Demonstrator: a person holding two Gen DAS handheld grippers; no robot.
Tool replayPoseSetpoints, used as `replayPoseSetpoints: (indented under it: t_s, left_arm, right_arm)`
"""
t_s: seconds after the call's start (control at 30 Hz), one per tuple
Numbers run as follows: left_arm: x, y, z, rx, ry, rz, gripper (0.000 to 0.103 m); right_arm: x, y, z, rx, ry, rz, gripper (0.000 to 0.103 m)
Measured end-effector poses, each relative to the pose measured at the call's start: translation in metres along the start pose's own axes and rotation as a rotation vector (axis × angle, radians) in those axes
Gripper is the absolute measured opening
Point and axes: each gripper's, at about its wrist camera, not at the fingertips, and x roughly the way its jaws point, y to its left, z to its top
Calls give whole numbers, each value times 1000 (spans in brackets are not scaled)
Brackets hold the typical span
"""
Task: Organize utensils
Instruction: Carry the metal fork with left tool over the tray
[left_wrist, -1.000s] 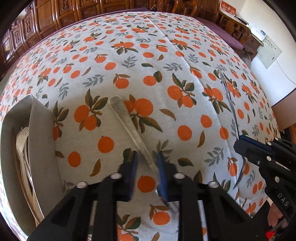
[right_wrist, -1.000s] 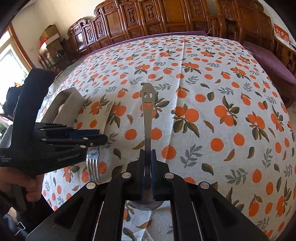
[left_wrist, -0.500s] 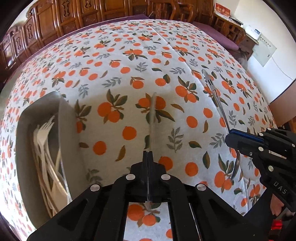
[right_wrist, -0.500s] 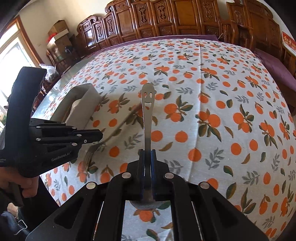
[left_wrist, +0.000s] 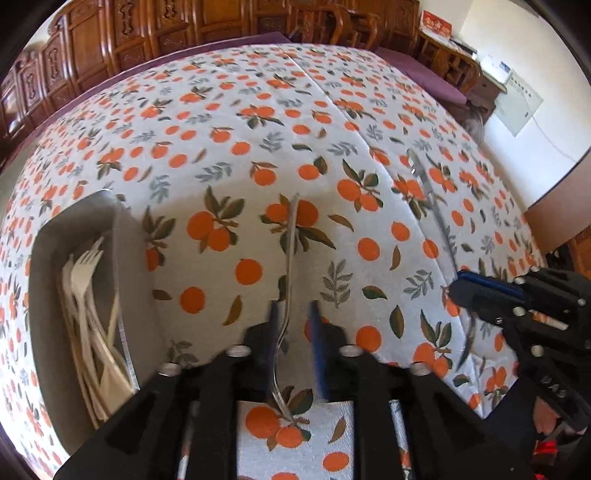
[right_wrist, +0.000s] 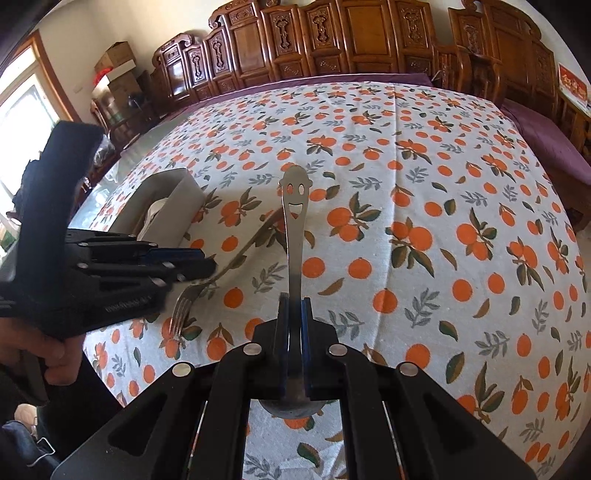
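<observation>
A metal fork (left_wrist: 289, 266) sits between the jaws of my left gripper (left_wrist: 293, 314), handle pointing away and tines (left_wrist: 282, 404) toward me. The jaws are opening and the pads stand clear of it. From the right wrist view the fork (right_wrist: 225, 267) slants just off the tip of the left gripper (right_wrist: 203, 258). My right gripper (right_wrist: 293, 301) is shut on a steel spoon (right_wrist: 293, 236) with a smiley face cut in its handle, the bowl under the fingers. That right gripper (left_wrist: 456, 291) and spoon (left_wrist: 430, 195) also show at the right of the left wrist view.
A grey organizer tray (left_wrist: 123, 280) holding several white plastic forks (left_wrist: 86, 295) stands at the left; the tray (right_wrist: 177, 195) is behind the left gripper. The orange-print tablecloth (right_wrist: 424, 184) covers the table. Carved wooden furniture (right_wrist: 332, 40) lines the far side. A hand (right_wrist: 55, 350) grips the left tool.
The left jaws were apart around the fork lying on the cloth, then closed on it and raised it, and now stand apart again. The right gripper keeps the spoon.
</observation>
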Motion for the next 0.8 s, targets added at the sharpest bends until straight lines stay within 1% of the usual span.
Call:
replayPoseSetpoints:
  t_s: [0.03, 0.13, 0.2, 0.23, 0.33, 0.37, 0.4, 0.57, 0.7, 0.8]
  left_arm:
    - [7, -2, 0, 14, 15, 13, 23]
    - [22, -5, -1, 35, 52, 40, 23]
    - [26, -3, -3, 38, 61, 48, 14]
    - [27, -2, -3, 35, 65, 48, 7]
    - [24, 2, -6, 28, 61, 22, 3]
    - [22, 3, -7, 28, 57, 28, 3]
    - [19, 4, -8, 27, 51, 35, 2]
    - [-9, 15, -13, 8, -1, 21, 2]
    - [-39, 30, -17, -16, -54, 9, 2]
    - [-65, 46, -18, -28, -98, 14, 2]
  right_arm:
    - [-1, -2, 0, 3, 0, -2, 7]
    - [-4, -5, -1, 7, -3, -4, 7]
    - [-5, -6, -1, 6, -5, -3, 7]
    - [-6, -6, -1, 6, -6, -2, 7]
    - [-5, -6, -2, 6, -3, -1, 7]
    - [-6, -5, -2, 6, -3, 0, 7]
    - [-6, -4, -2, 4, -3, 2, 7]
    - [-7, 13, 1, -16, -11, 15, 7]
    - [-9, 32, 10, -42, -24, 31, 7]
    - [-10, 48, 19, -62, -35, 45, 7]
